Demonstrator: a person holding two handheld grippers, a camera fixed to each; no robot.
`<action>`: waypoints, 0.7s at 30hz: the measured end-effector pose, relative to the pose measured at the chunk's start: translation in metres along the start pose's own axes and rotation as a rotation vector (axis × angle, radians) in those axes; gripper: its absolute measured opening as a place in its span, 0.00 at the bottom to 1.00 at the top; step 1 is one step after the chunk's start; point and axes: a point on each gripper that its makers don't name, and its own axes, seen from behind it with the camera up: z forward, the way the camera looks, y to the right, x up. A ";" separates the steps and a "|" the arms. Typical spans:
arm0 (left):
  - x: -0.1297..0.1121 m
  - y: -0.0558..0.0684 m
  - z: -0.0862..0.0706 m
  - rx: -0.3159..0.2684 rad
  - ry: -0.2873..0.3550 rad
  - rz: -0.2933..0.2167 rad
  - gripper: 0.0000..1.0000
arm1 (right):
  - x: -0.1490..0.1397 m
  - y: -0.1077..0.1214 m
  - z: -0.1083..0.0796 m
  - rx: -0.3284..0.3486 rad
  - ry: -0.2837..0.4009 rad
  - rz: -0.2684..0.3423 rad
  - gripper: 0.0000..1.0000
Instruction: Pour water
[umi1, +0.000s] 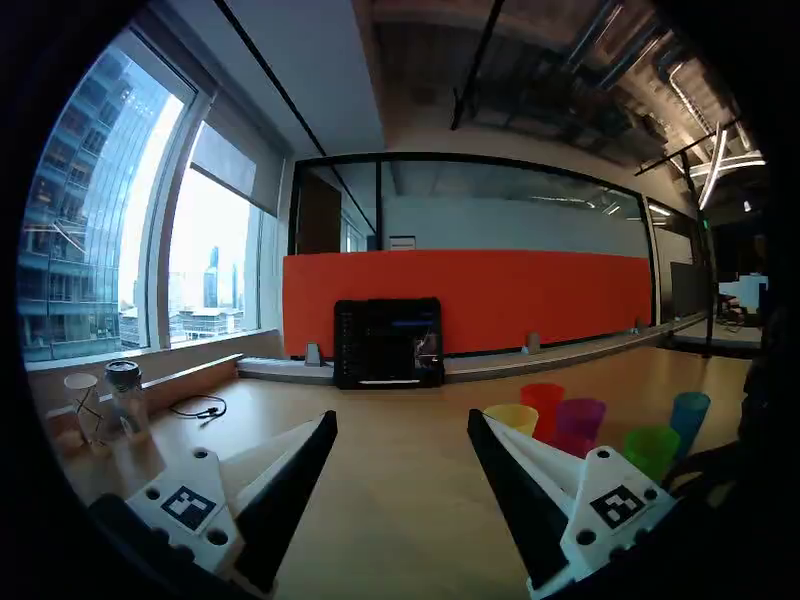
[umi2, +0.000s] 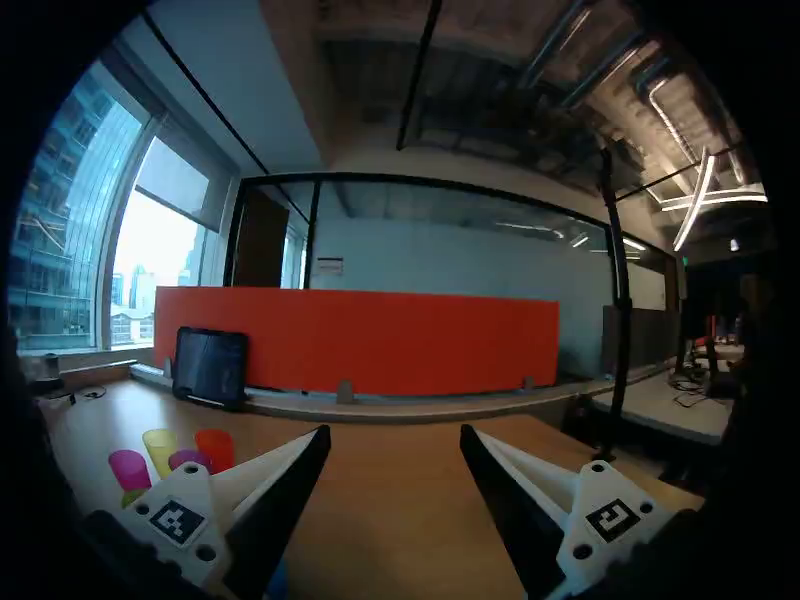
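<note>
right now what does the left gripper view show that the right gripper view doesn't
Left gripper view: a dark-capped bottle near the window, plus the blue cup and green cup in full.
Right gripper view: a neighbouring desk with cables, behind a black pole.
Both: the wooden table, orange partition, tablet, red cup, yellow cup and purple cup. The left hand-held gripper and right hand-held gripper are each open and empty.

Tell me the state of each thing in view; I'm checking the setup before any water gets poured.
left gripper, open, empty
right gripper, open, empty
red cup, upright
yellow cup, upright
purple cup, upright
green cup, upright
blue cup, upright
bottle, upright, capped
tablet, propped up, screen on
</note>
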 end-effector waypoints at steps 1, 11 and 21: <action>-0.001 -0.001 0.000 0.001 -0.001 -0.001 0.97 | 0.001 0.000 0.000 0.000 0.001 0.000 1.00; -0.011 -0.003 0.001 0.002 -0.008 -0.010 0.97 | 0.004 -0.001 0.000 -0.003 0.004 -0.006 1.00; -0.019 -0.004 0.003 -0.001 -0.022 -0.016 0.97 | 0.007 -0.005 0.001 0.004 0.009 -0.008 1.00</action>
